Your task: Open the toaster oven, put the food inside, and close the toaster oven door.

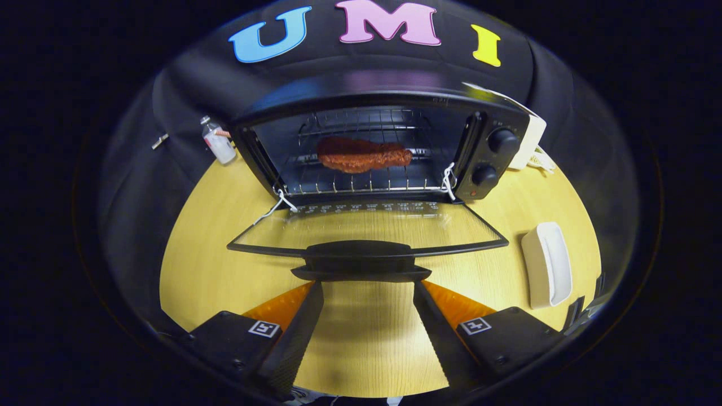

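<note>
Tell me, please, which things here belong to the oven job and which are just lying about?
For the job: toaster oven, its open door, door handle, meat on the rack, open gripper just short of the handle.
Lying about: small bottle, white dish, white plug.

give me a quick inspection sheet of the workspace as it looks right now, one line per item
Surface: wooden table, bare between the fingers.
Job's things: toaster oven with door folded down flat; food on the rack inside.
Clutter: small bottle left of oven; white tray right of door.
Grippers: gripper open, fingers just short of the door handle, holding nothing.
Cables: white cord behind oven's right side.
Surroundings: black cloth wall.
</note>
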{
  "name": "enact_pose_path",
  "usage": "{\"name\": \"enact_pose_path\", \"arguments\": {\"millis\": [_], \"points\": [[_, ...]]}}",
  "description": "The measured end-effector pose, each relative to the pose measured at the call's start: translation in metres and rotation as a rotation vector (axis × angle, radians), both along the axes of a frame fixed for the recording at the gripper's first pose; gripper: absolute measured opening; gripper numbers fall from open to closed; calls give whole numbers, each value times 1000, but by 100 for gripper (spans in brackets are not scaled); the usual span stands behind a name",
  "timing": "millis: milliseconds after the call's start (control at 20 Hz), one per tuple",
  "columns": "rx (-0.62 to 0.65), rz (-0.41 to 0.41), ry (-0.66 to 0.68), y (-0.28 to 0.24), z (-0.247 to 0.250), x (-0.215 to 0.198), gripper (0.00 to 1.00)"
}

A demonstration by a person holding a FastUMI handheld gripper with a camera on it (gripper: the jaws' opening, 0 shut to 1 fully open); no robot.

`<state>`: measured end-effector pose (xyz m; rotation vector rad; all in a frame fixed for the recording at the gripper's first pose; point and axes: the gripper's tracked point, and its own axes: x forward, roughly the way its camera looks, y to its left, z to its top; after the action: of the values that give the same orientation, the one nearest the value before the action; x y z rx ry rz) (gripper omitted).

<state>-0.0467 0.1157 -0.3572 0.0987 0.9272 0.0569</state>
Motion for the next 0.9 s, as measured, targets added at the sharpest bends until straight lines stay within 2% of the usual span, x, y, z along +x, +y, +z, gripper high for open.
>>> {"name": "enact_pose_path", "arguments": {"millis": [200, 450, 600, 750, 900], "points": [[19, -2, -74, 0, 29, 9, 100], [25, -16, -166, -2, 61, 40, 99], [7, -26, -176, -6, 69, 55, 100], [-37, -17, -205, -15, 73, 58, 99], [-15, -12, -231, -16, 84, 49, 99]]}}
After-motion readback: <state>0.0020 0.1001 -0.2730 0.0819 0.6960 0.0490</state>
